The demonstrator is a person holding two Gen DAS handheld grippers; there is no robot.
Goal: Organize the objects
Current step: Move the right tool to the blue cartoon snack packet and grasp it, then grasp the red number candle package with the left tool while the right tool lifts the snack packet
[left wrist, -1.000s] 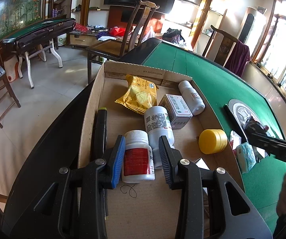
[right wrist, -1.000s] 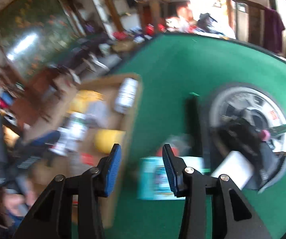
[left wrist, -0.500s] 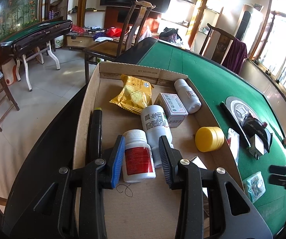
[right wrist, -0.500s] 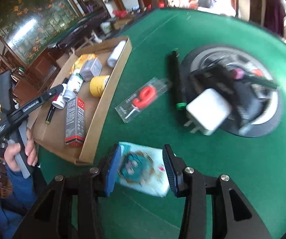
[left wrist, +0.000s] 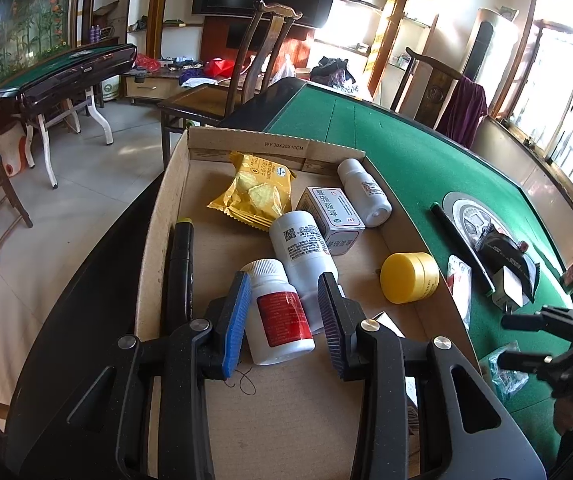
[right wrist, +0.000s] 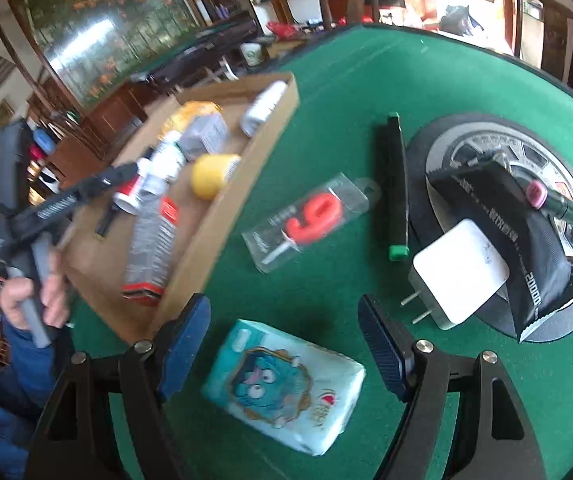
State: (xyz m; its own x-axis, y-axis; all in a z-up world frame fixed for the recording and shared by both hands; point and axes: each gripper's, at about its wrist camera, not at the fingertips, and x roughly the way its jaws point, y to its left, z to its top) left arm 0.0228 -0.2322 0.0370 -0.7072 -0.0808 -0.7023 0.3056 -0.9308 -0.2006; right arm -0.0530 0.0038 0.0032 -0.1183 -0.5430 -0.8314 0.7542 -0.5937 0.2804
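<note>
A shallow cardboard box (left wrist: 158,216) lies on the green table (left wrist: 414,168). My left gripper (left wrist: 284,316) is open over the box, its fingers on either side of a white bottle with a red label (left wrist: 280,314) that lies on the box floor. My right gripper (right wrist: 282,344) is open wide above a light blue tissue pack (right wrist: 286,384) on the felt, the pack between the fingers. The box also shows in the right wrist view (right wrist: 222,216).
In the box lie a yellow snack bag (left wrist: 254,196), two more white bottles (left wrist: 300,242), a small carton (left wrist: 332,216), a yellow jar (left wrist: 408,282) and a black marker (left wrist: 180,268). On the felt lie a red candle pack (right wrist: 310,220), a black pen (right wrist: 394,184), a white charger (right wrist: 458,276) and a black pouch (right wrist: 514,224).
My right gripper has opened wider and drawn back to sit over the tissue pack. My left gripper has stayed around the red-label bottle and risen slightly.
</note>
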